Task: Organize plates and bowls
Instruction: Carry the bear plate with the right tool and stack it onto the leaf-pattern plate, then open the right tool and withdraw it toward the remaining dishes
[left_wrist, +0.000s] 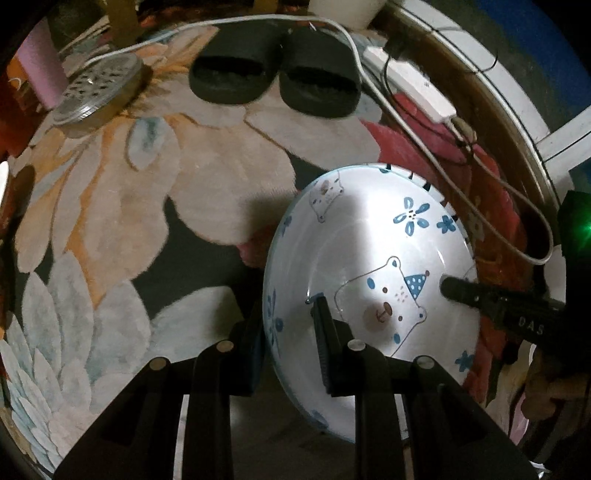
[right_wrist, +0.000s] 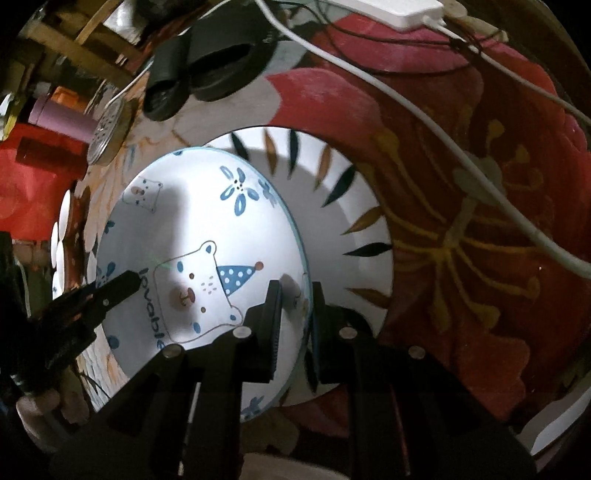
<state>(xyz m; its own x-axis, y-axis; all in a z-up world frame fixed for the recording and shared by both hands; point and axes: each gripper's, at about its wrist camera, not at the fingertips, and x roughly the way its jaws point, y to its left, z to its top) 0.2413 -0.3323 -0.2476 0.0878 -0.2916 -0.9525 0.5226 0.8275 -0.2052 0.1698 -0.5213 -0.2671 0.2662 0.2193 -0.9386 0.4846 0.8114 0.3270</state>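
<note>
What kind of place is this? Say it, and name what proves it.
Most likely the floor of a home: a floral rug, a pair of black slippers, and a white power strip with cables lying across it.

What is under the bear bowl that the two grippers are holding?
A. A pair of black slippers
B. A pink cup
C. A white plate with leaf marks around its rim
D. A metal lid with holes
C: in the right wrist view, the white plate with dark and brown leaf marks shows behind and beneath the bear bowl, on the flowered rug.
</note>
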